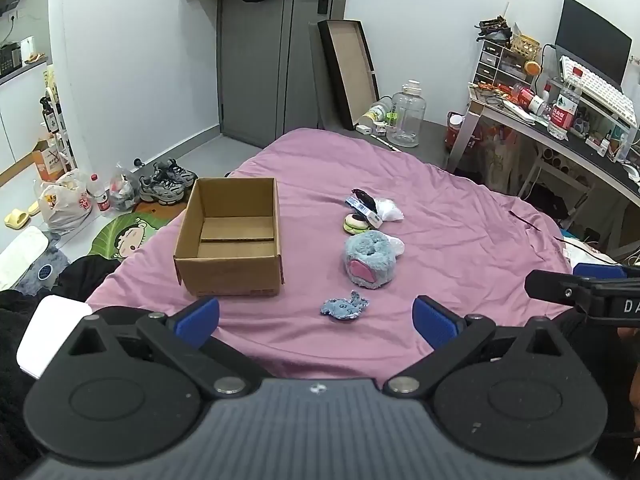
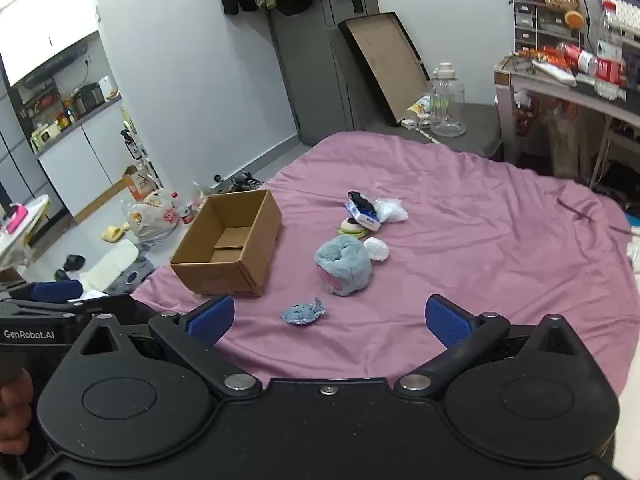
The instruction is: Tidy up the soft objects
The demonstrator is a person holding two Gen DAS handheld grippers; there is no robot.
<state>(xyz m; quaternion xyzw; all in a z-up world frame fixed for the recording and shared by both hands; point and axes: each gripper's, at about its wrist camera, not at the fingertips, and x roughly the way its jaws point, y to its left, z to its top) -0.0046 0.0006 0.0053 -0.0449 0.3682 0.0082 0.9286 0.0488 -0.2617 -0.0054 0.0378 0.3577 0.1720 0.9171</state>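
An open empty cardboard box (image 1: 230, 240) (image 2: 230, 244) sits on the purple bed (image 1: 460, 248) (image 2: 480, 248). To its right lie a fluffy blue plush with a pink patch (image 1: 370, 260) (image 2: 344, 266), a small flat blue plush (image 1: 344, 307) (image 2: 303, 312), a burger-shaped toy (image 1: 356, 224) (image 2: 352, 227), a blue-and-white packet (image 1: 362, 204) (image 2: 362, 209) and white soft bundles (image 1: 388, 210) (image 2: 390, 210). My left gripper (image 1: 316, 320) is open and empty, just short of the small plush. My right gripper (image 2: 330, 320) is open and empty, near the bed's front edge.
A cluttered desk (image 1: 560, 120) (image 2: 560, 76) stands at the right. A clear water jug (image 1: 406, 114) (image 2: 446, 100) and a leaning tray (image 1: 348, 68) stand beyond the bed. Shoes (image 1: 168, 182) and bags (image 1: 64, 200) (image 2: 154, 212) lie on the floor at left.
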